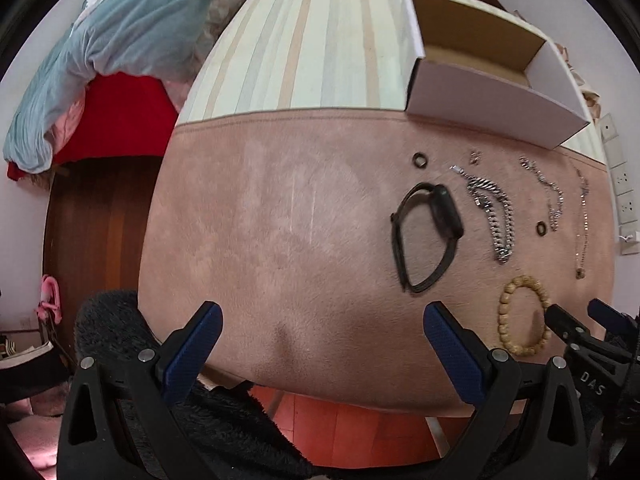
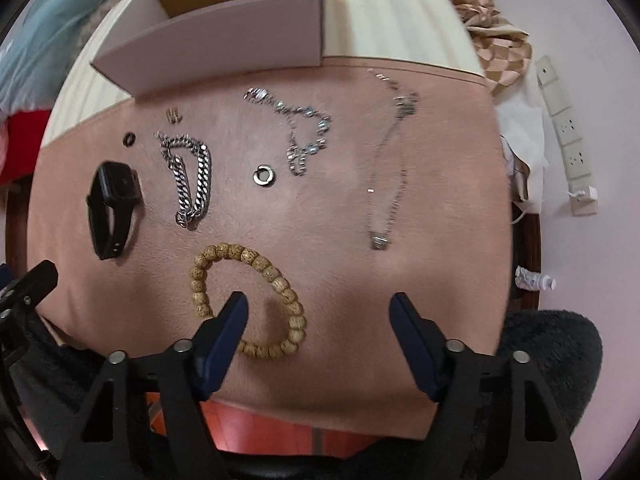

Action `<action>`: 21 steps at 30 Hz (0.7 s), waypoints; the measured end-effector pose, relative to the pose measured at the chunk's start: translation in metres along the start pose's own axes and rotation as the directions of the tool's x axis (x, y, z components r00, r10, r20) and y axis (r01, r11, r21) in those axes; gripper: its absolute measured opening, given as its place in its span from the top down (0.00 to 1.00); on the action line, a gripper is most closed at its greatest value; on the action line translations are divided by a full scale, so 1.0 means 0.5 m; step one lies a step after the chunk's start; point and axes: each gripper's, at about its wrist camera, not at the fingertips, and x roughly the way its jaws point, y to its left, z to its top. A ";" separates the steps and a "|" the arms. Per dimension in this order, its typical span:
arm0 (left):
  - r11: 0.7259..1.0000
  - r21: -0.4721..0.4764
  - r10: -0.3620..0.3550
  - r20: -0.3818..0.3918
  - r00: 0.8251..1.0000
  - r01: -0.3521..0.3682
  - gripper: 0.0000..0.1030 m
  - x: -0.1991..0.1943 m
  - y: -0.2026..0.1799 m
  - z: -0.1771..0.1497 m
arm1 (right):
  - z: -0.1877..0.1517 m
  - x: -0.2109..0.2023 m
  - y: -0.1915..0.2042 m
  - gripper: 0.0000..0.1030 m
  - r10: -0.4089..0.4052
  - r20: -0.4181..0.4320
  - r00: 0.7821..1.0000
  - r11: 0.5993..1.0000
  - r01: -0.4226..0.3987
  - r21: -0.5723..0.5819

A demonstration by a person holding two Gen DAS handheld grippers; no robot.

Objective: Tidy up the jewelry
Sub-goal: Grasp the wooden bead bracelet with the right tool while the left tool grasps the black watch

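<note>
You see a matt, suede-like pink mat (image 2: pixel 320 216); a shiny metal curb chain (image 2: pixel 188 180); a speckled wooden bead bracelet (image 2: pixel 256 256); a matt black watch (image 2: pixel 114 200); a smooth white cardboard box (image 2: pixel 224 48).

Left wrist view: looks forward and down from the near edge of the pink suede mat (image 1: pixel 280 220). Right wrist view: the same direction, set further right and nearer. Both share the open white cardboard box (image 1: pixel 496 100) (image 2: pixel 224 40) and the black smartwatch (image 1: pixel 428 232) (image 2: pixel 114 208).
</note>
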 end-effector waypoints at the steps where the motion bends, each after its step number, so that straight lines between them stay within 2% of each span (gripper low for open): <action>1: 1.000 -0.004 -0.002 0.000 1.000 0.002 0.01 0.005 0.000 0.000 | 0.001 0.007 0.007 0.34 0.001 0.000 1.000 1.000 -0.001 -0.011; 9: 1.000 -0.010 -0.026 -0.013 1.000 0.026 0.01 0.025 -0.010 0.007 | 0.007 0.035 0.039 0.53 -0.003 0.000 1.000 0.997 0.003 -0.079; 11: 0.998 -0.018 -0.055 -0.014 0.998 0.055 0.01 0.026 -0.013 0.012 | 0.006 0.032 0.040 0.63 -0.006 0.013 1.000 0.996 0.007 -0.088; 13: 0.996 -0.023 -0.082 -0.012 0.997 0.082 0.01 0.031 -0.016 0.020 | 0.008 0.028 0.038 0.91 -0.007 0.025 1.000 0.996 0.009 -0.092; 16: 0.992 -0.022 -0.127 -0.010 0.992 0.127 0.08 0.040 -0.026 0.035 | 0.009 0.013 0.023 0.91 -0.003 0.032 0.999 0.999 0.005 -0.047; 18: 0.990 -0.013 -0.142 -0.017 0.990 0.142 0.20 0.050 -0.035 0.046 | 0.015 0.002 0.004 0.91 -0.006 0.044 0.999 1.000 0.007 -0.020; 19: 0.989 -0.008 -0.150 -0.021 0.988 0.150 0.22 0.056 -0.040 0.051 | 0.017 -0.002 -0.003 0.91 -0.005 0.046 0.999 1.000 0.006 -0.011; 21: 0.988 0.002 -0.153 -0.032 0.988 0.153 0.37 0.069 -0.050 0.062 | 0.021 -0.011 -0.010 0.91 -0.007 0.050 0.999 1.000 0.007 -0.001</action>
